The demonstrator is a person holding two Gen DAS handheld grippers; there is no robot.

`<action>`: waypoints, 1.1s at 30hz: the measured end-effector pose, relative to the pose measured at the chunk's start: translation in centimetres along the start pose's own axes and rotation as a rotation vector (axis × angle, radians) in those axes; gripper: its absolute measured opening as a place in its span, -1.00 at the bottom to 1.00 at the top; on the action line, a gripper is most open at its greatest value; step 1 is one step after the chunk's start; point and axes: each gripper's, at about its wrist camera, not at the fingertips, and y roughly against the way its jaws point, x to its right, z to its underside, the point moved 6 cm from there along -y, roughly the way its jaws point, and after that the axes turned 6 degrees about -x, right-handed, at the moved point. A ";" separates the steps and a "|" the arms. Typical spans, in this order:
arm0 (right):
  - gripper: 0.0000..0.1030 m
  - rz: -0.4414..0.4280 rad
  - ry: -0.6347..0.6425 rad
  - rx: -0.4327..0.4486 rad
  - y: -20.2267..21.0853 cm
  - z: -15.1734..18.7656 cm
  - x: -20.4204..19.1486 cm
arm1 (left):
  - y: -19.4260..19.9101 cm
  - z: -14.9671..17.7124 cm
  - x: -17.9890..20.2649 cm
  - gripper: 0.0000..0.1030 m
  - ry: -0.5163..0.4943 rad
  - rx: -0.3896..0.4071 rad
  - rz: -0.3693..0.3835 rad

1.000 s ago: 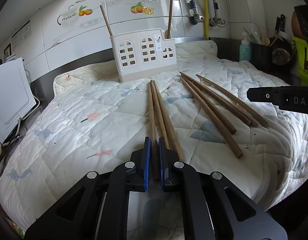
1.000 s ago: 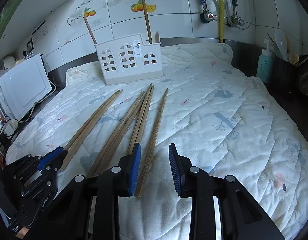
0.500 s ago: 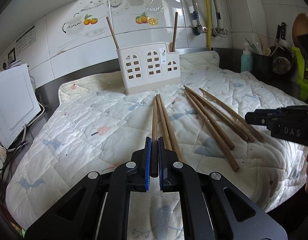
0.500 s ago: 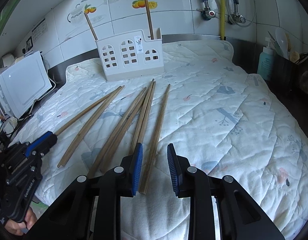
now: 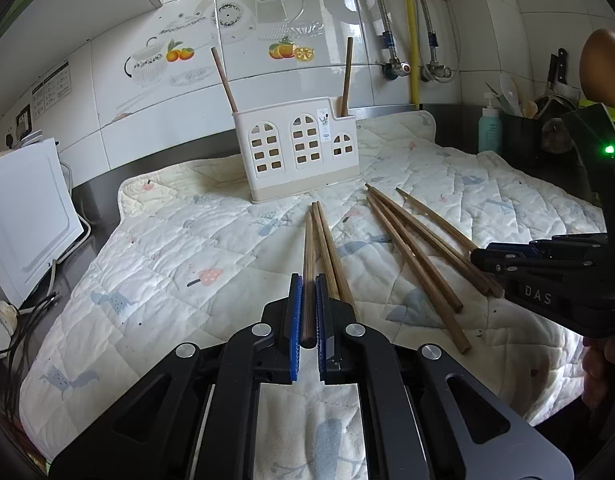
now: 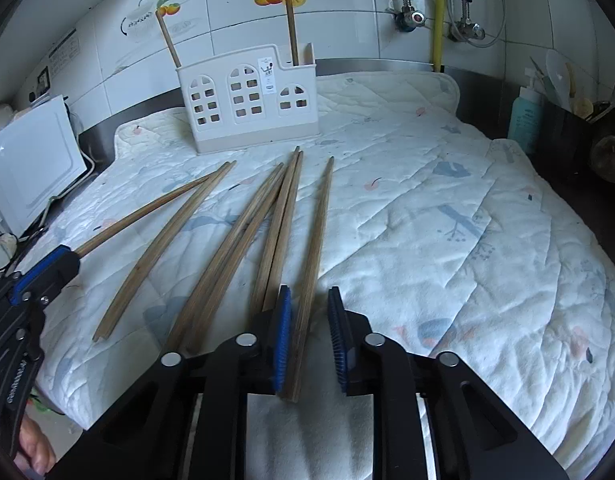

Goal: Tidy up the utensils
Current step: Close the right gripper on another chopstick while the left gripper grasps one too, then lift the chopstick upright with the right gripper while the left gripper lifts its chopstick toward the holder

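In the left wrist view, the left gripper [image 5: 308, 312] at the bottom middle squeezes one long brown chopstick [image 5: 308, 264], and more loose chopsticks [image 5: 411, 248] lie on the white quilt [image 5: 187, 248] to the right, below the white holder [image 5: 297, 152] with two sticks standing in it. In the right wrist view, the right gripper [image 6: 309, 340] at the bottom is spread wide with nothing gripped, and one stick [image 6: 313, 256] lies flat between its blue pads [image 6: 282, 340], with the holder [image 6: 247, 100] at the top middle.

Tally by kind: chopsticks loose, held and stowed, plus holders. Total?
loose chopsticks on quilt: 6
held chopstick in left gripper: 1
stowed chopsticks in holder: 2
holder: 1
total: 10
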 end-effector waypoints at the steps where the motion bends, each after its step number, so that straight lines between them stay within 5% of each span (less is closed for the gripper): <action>1: -0.76 0.003 -0.004 0.003 0.0 -0.1 0.1 | 0.1 -0.1 0.0 -0.91 0.002 0.002 0.002; 7: -0.86 0.022 -0.003 0.032 0.9 -0.4 0.5 | 0.7 -0.7 -0.8 -0.91 0.030 0.002 0.021; 20: -0.87 0.047 0.107 0.243 7.8 -5.9 -0.1 | 2.4 -2.9 -2.1 -0.91 0.017 0.043 0.023; 33: -0.87 -0.043 0.238 0.254 9.5 -14.3 -0.6 | 1.3 -7.3 -5.0 -0.91 0.066 0.041 0.133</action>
